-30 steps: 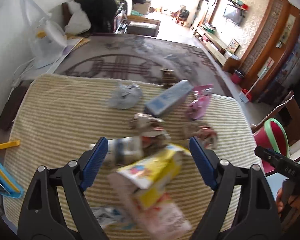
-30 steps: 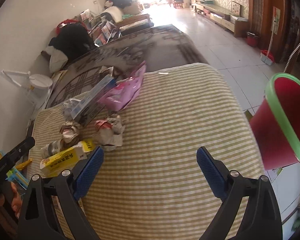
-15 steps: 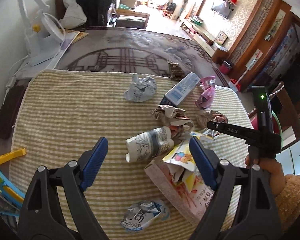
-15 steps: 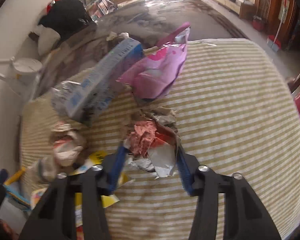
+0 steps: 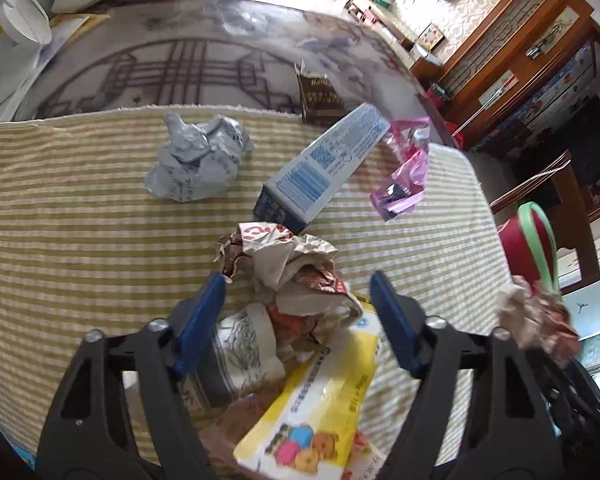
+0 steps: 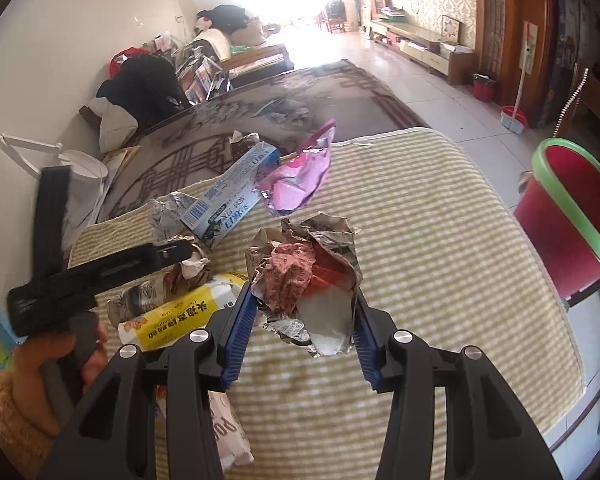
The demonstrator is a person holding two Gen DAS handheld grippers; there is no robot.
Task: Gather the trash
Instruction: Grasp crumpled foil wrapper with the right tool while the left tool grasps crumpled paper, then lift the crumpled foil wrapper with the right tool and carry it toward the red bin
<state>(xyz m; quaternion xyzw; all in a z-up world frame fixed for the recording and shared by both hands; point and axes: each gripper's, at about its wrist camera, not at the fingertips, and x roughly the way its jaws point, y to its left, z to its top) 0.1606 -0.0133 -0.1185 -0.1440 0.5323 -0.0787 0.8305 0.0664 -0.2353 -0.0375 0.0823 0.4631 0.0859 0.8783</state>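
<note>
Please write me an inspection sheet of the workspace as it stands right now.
Surface: striped green and cream cloth over a patterned table.
Job's things: red bin with green rim beside the table; crumpled wrapper; blue and white carton; pink foil bag; grey paper ball; brown and white wrapper; paper cup on its side; yellow pack.
Clutter: white desk lamp; small brown box past the cloth.
Grippers: right gripper shut on the crumpled wrapper; left gripper closing around the brown and white wrapper, pads not yet pressing.
Cables: nothing seen.
Surroundings: tiled floor, wooden cabinets, sofa piled with clothes.
</note>
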